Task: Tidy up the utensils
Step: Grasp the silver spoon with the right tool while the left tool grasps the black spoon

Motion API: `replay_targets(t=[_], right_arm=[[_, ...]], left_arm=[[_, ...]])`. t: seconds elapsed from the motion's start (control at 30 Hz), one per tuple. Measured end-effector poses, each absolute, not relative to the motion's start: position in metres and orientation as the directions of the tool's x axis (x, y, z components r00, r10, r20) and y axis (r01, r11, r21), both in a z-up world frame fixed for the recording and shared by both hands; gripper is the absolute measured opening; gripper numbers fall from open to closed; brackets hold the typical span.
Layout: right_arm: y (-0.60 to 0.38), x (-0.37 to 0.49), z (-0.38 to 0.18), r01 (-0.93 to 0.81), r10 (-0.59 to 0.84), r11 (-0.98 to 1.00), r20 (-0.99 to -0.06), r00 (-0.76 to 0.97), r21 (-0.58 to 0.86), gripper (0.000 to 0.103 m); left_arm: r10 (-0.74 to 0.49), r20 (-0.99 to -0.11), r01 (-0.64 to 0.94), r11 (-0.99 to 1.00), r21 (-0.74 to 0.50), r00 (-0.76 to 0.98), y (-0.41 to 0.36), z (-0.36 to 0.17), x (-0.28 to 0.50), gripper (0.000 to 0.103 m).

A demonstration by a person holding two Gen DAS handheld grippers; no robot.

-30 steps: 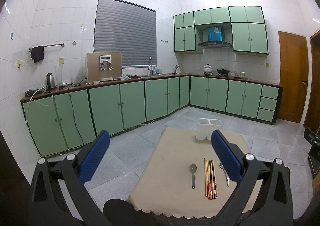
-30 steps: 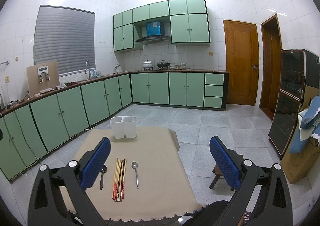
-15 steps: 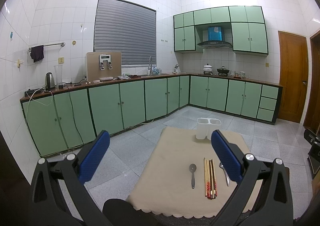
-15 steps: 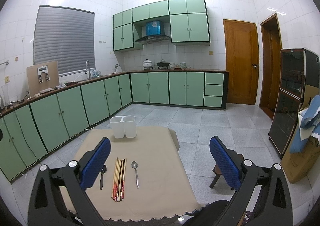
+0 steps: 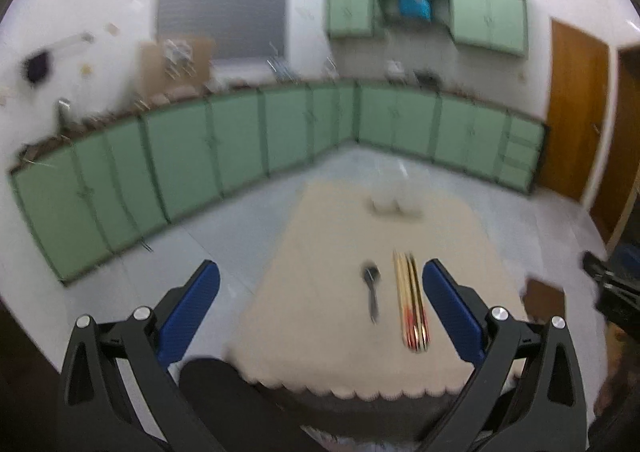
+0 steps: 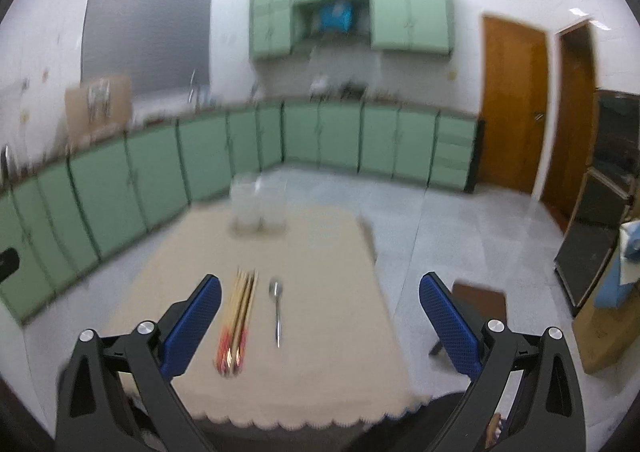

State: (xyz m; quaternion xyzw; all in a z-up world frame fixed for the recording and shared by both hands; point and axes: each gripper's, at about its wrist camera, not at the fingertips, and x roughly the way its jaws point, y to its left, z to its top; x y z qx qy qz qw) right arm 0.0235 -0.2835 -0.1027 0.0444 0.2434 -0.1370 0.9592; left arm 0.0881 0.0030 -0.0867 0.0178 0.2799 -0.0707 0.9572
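Note:
A low table with a beige cloth (image 5: pixel 340 332) (image 6: pixel 320 352) carries the utensils. A bundle of chopsticks (image 5: pixel 410 302) (image 6: pixel 238 322) lies lengthwise near the front. A dark spoon (image 5: pixel 372 290) lies left of the chopsticks and a silver spoon (image 6: pixel 277 310) right of them. At the table's far end stands a white two-compartment holder (image 5: pixel 396 194) (image 6: pixel 259 208). My left gripper (image 5: pixel 320 308) hangs open above the near left part of the table, empty. My right gripper (image 6: pixel 320 316) is open too, empty, above the near right part. Both views are motion-blurred.
Green base cabinets (image 5: pixel 240 140) run along the left and far walls, with wall cabinets (image 6: pixel 352 8) above. Wooden doors (image 6: pixel 514 104) are at the right. A brown stool (image 6: pixel 478 302) stands right of the table, on grey tiled floor (image 6: pixel 460 236). A dark knee (image 5: pixel 224 384) shows below.
Both grippers have tilted downward and moved toward the table; the utensils now sit higher and larger between the fingers. Both views have gone blurry. Nothing was picked up.

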Motion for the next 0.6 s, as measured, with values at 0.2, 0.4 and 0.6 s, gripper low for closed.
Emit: replay_targets(t=[0.2,0.4,0.6], right_arm=[[-0.292,0.092,-0.192,0.188,-0.103,0.981,-0.664,0.741,0.058,0.088],[-0.297,0.138,-0.253,0.105,0.044,0.983,-0.740,0.671,0.153,0.059],[-0.302,0.162,-0.290,0.095,0.087,0.977,-0.760,0.644,0.193,0.046]], left_arm=[[-0.231,-0.701,0.240,0.967,-0.088,0.674,-0.005,-0.174,0.151,0.098],[-0.269,-0.788,0.252,0.956,-0.148,0.554,-0.017,-0.247,0.206,0.089],[-0.275,-0.814,0.282,0.949,-0.144,0.511,-0.040,-0.285,0.232,0.070]])
